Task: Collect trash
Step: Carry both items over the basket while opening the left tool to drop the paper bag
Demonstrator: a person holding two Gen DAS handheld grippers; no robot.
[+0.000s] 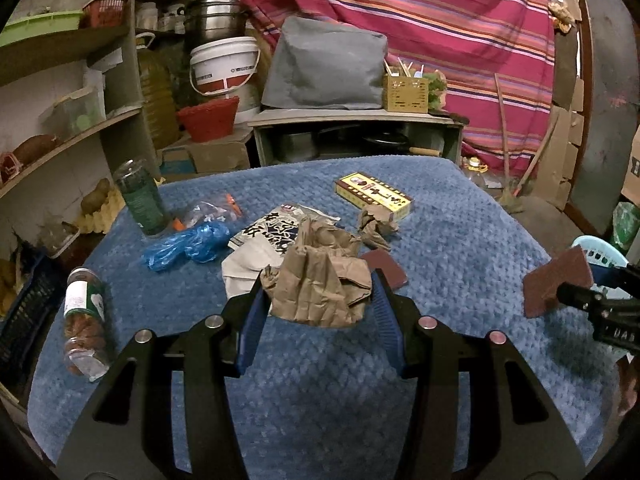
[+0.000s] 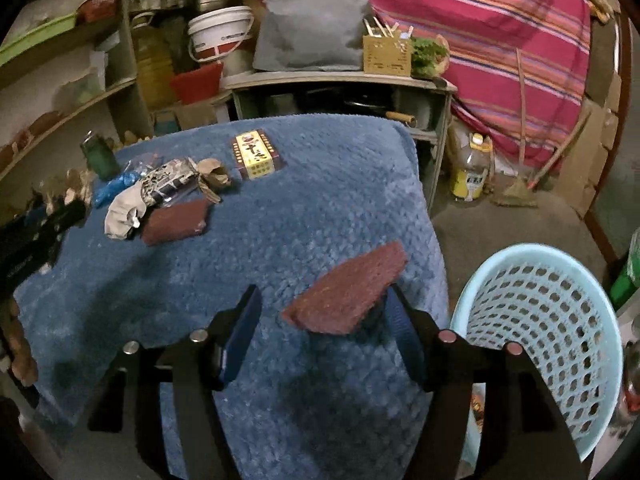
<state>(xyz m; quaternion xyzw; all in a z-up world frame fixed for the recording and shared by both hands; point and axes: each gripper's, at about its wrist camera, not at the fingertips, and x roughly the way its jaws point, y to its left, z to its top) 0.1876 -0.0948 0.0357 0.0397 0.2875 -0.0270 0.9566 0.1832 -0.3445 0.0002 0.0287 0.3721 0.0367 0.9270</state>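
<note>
Left wrist: left claw point(image 1: 318, 294) clamps crumpled brown paper point(image 1: 320, 286); right claw point(image 2: 322, 308) wide, maroon pad point(image 2: 348, 294) against one finger.

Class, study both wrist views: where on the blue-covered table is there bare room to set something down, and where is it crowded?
Bare blanket stretches from the yellow box to the right edge beside the blue basket, and along the near edge behind both grippers. The far-left middle is crowded: green bottle, blue bag, printed wrapper, brown paper, maroon pad.

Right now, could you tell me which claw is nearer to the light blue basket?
Right. The right claw hangs beside the light blue basket, over the table's edge; the left claw is mid-table at the brown paper bag.
</note>
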